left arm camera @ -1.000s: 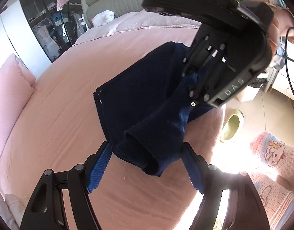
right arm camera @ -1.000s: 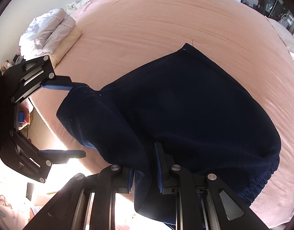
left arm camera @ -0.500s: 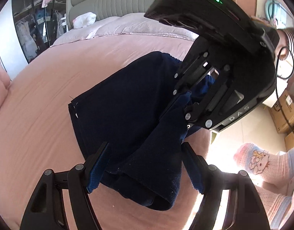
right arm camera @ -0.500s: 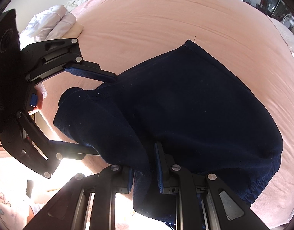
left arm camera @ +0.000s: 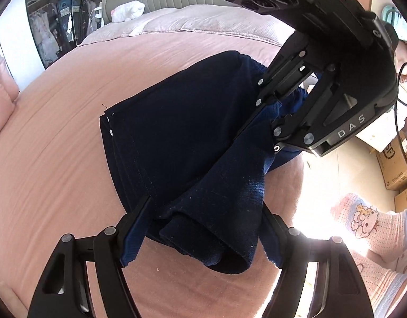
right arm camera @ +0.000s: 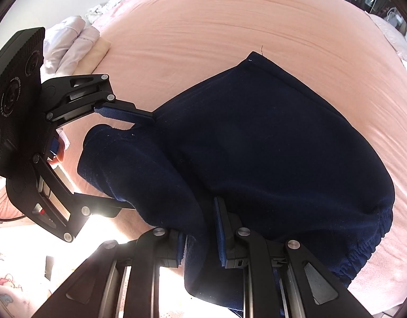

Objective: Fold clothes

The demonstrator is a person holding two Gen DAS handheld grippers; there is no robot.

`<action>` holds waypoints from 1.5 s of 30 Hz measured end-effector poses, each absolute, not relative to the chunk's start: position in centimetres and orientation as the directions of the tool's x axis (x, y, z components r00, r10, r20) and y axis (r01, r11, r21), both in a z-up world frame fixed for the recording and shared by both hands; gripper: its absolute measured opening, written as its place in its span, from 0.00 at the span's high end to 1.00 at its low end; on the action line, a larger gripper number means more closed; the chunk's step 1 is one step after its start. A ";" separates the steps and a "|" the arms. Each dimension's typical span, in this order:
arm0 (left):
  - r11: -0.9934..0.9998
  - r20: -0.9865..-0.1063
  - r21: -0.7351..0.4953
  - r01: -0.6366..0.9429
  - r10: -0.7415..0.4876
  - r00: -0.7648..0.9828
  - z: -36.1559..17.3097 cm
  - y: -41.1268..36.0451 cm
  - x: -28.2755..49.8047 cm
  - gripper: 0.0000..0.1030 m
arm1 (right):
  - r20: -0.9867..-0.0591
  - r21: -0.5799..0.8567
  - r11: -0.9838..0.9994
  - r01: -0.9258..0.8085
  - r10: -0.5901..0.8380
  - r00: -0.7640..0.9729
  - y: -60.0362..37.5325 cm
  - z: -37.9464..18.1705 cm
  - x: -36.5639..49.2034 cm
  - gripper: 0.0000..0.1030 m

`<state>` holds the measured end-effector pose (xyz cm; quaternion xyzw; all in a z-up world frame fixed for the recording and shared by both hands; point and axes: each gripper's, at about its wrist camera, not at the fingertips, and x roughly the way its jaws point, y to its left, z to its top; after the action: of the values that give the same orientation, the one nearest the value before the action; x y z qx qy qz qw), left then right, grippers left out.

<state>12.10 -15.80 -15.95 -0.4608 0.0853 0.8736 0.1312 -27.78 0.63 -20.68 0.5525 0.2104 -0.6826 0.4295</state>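
Since earlier, left gripper (left arm camera: 203, 228) advances spread around the shorts' (left arm camera: 182, 137) bunched end on the bed (left arm camera: 57, 132), right gripper (right arm camera: 200, 238) clamps the waistband edge; close squarely on all layers before lifting.

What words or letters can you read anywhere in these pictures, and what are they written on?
"DAS": on the right gripper, in white letters on its black body.
Cardboard boxes on the floor: black print, too blurred to read.
Left gripper: round embossed marks on its body, too small to read.
The navy garment shows no text.
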 end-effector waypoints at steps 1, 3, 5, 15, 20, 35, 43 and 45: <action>-0.950 -0.829 0.036 -0.310 0.145 -0.540 -16.1 -15.8 11.9 0.29 | -0.936 0.193 -0.546 0.815 -0.353 -0.015 0.7 -20.8 -27.8 0.83; -0.949 -0.827 0.050 -0.310 0.135 -0.546 -16.3 -15.4 12.0 0.29 | -0.935 0.216 -0.559 0.801 -0.356 0.004 1.0 -21.1 -28.1 0.83; -0.951 -0.827 0.054 -0.306 0.130 -0.548 -16.5 -15.1 11.9 0.29 | -0.929 0.253 -0.573 0.779 -0.369 0.031 1.4 -21.4 -28.5 0.83; -0.978 -0.818 0.009 -0.210 0.114 -0.564 -16.7 -14.6 11.0 0.32 | -0.884 0.413 -0.604 0.682 -0.445 0.141 3.8 -23.0 -30.9 0.83; -0.991 -0.808 -0.019 -0.133 0.093 -0.581 -16.4 -14.9 11.1 0.54 | -0.895 0.378 -0.601 0.704 -0.432 0.111 4.5 -23.0 -28.9 0.83; -0.982 -0.804 -0.188 -0.017 0.163 -0.572 -16.2 -16.5 10.7 0.67 | -0.914 0.232 -0.601 0.765 -0.403 -0.040 9.0 -20.5 -21.9 0.54; -0.977 -0.800 -0.214 0.005 0.172 -0.575 -17.3 -18.7 12.4 0.70 | -0.911 0.080 -0.582 0.809 -0.372 -0.178 10.8 -18.8 -18.4 0.47; -0.975 -0.802 -0.220 0.017 0.170 -0.572 -17.1 -19.0 12.4 0.74 | -0.919 0.047 -0.587 0.808 -0.342 -0.195 8.6 -18.8 -19.1 0.47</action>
<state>12.39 -19.02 -17.08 -0.4604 -0.1020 0.8808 0.0434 -19.08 8.55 -18.76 0.5004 0.2330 -0.7371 0.3899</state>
